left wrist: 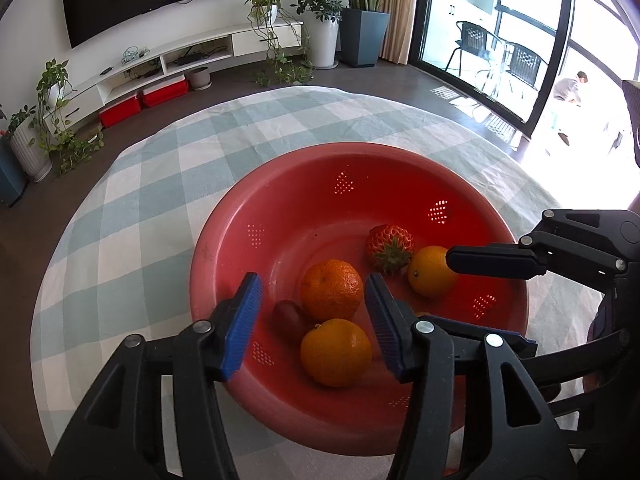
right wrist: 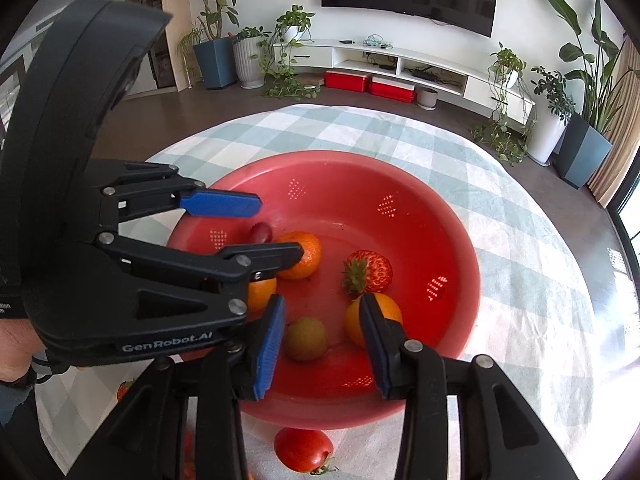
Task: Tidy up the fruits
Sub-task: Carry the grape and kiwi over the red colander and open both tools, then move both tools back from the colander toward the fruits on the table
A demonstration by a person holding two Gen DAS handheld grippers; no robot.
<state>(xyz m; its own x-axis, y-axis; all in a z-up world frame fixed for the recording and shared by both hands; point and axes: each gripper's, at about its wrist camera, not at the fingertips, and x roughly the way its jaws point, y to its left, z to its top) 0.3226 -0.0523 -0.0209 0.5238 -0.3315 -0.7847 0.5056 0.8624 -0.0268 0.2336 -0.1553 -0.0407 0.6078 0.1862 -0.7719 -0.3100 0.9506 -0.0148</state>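
Here we held both hand-held grippers, left (left wrist: 312, 320) and right (right wrist: 322, 340), released over the red colander (right wrist: 460, 240), having gathered oranges (left wrist: 331, 290) there.

Left gripper (left wrist: 314, 318) jaws apart above oranges (left wrist: 331, 290) in red colander (left wrist: 224, 248).

- My left fingers (left wrist: 244, 320): blue ribbed rubbery pads, matt; arms behind them matt black plastic with small shiny metal rivets.
- My right fingers (right wrist: 269, 346): same ribbed blue pads on matt black plastic.
- Colander (left wrist: 240, 216): pinkish-red plastic, smooth, slight sheen, perforated patches.
- Tablecloth (left wrist: 160, 168): woven checked cloth, matt, lightly creased.
- Mandarins (left wrist: 331, 290): dimpled peel, soft gloss.
- Strawberry (left wrist: 389, 240): glossy, pitted skin.
- Grape (left wrist: 289, 320): smooth, dark, shiny.
- Tomato (right wrist: 303, 449): smooth, glossy skin.
- Greenish fruit (right wrist: 305, 338): dull, finely rough skin.
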